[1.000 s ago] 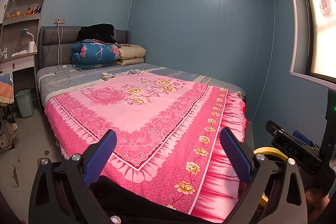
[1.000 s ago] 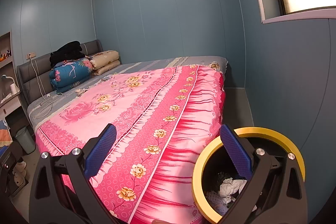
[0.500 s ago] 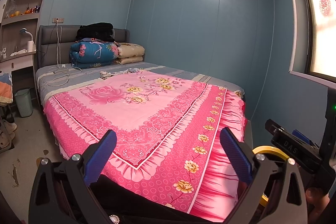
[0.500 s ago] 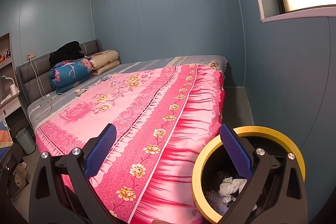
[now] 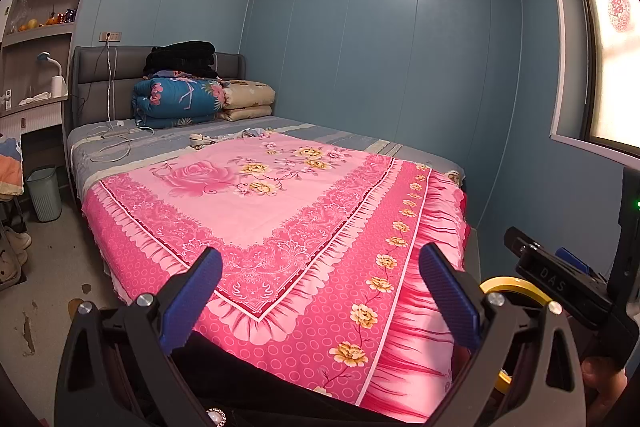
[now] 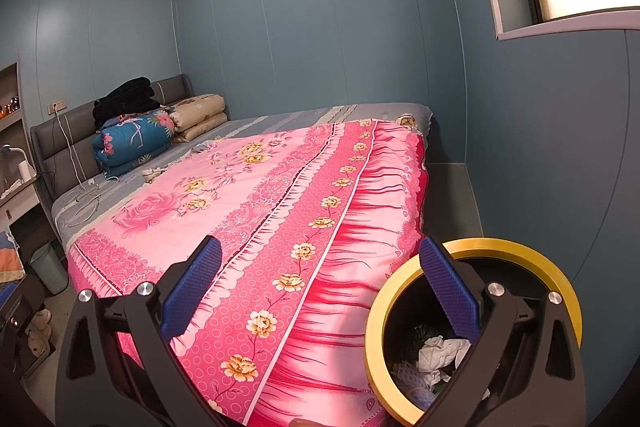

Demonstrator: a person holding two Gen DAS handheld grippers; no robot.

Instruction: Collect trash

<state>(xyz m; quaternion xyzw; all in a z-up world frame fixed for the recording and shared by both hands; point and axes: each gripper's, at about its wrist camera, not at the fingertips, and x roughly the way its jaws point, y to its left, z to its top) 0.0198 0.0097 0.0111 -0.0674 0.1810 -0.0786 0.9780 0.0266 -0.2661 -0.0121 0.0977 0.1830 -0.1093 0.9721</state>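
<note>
Yellow-rimmed and black inside, the trash bin [image 6: 472,331] stands on the floor just beside the foot corner of the bed, right under your right gripper [image 6: 320,293]. Crumpled white paper [image 6: 442,349] and other scraps lie at its bottom. Your right gripper hangs with its blue-padded fingers [image 6: 196,287] spread wide and nothing between them; one finger sits over the bin's mouth, the other over the bedspread. Your left gripper [image 5: 320,295] is likewise spread wide and empty, pointing across the bed. From that side you see only an arc of the bin's yellow rim [image 5: 516,285], partly hidden behind the black body of your other tool.

Beyond the bin, a pink floral bedspread [image 6: 256,211] covers the bed and drapes over its edge. Folded quilts [image 5: 176,101] are stacked against the grey headboard [image 5: 100,83], and white cables [image 5: 114,143] trail over the grey sheet near them. A small pale-green wastebasket [image 5: 44,193] stands on the floor by the far side of the bed, well apart from the yellow-rimmed one.
</note>
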